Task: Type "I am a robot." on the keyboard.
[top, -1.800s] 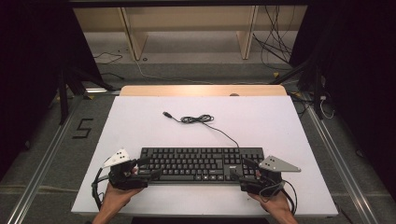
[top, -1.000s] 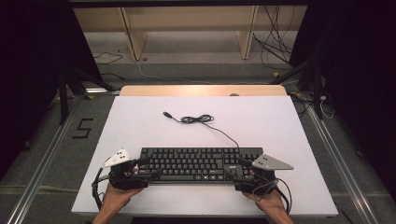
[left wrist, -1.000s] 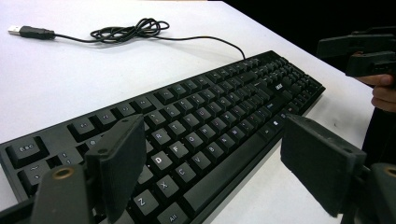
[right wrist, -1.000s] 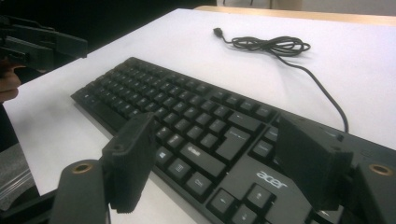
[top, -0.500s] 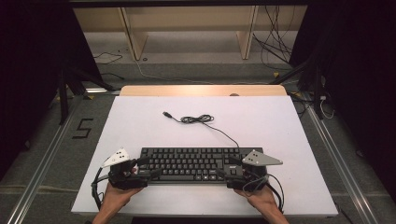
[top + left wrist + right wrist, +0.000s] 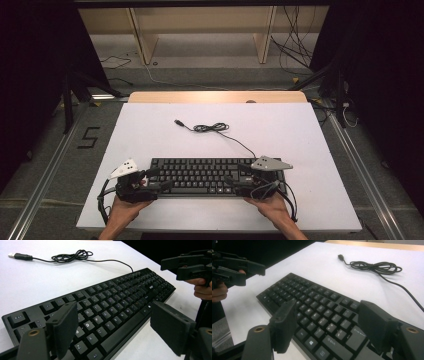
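Jaws stood open on left gripper (image 6: 159,179) and right gripper (image 6: 233,177), over opposite ends of keyboard (image 6: 202,175); cable (image 6: 212,128) lay beyond.

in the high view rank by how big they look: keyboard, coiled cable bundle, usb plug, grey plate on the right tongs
1. keyboard
2. grey plate on the right tongs
3. cable bundle, looking close to the plate; it lies farther from the camera, so that order is unsure
4. usb plug
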The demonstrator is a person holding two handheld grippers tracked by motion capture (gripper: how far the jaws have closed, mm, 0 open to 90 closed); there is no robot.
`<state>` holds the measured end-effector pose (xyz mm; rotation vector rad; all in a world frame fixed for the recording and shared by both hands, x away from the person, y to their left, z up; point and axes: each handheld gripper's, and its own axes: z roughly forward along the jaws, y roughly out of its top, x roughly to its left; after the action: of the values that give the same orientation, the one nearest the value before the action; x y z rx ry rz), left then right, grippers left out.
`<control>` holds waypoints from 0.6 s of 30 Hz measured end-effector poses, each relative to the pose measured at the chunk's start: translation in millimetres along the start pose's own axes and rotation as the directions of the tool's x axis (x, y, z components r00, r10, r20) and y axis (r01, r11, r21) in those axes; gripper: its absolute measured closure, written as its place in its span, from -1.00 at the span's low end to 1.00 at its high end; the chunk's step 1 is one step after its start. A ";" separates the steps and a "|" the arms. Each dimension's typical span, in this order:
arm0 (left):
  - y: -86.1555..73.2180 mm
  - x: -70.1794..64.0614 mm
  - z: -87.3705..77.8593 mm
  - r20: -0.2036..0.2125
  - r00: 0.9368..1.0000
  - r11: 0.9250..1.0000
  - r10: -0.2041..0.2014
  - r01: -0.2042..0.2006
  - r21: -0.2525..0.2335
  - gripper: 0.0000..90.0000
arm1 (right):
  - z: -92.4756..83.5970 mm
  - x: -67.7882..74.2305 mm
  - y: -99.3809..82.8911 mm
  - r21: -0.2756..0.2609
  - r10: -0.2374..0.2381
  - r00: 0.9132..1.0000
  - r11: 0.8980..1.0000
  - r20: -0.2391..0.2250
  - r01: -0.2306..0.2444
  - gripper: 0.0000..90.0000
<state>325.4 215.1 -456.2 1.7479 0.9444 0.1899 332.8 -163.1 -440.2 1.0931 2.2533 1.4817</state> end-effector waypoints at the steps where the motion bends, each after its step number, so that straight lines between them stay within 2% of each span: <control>1: 0.0 0.2 -0.2 0.000 1.000 1.000 0.000 0.000 0.001 -0.51 | 1.5 0.2 1.1 0.001 -0.002 1.000 1.000 -0.001 0.002 -0.27; 18: 0.0 1.3 -0.6 -0.008 1.000 1.000 -0.007 0.007 0.009 -0.51 | 26.1 5.3 12.6 0.048 -0.019 1.000 0.999 -0.018 0.020 -0.23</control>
<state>326.0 216.4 -456.3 1.7527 0.9583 0.1888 349.4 -138.8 -440.3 1.0726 2.3163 1.4428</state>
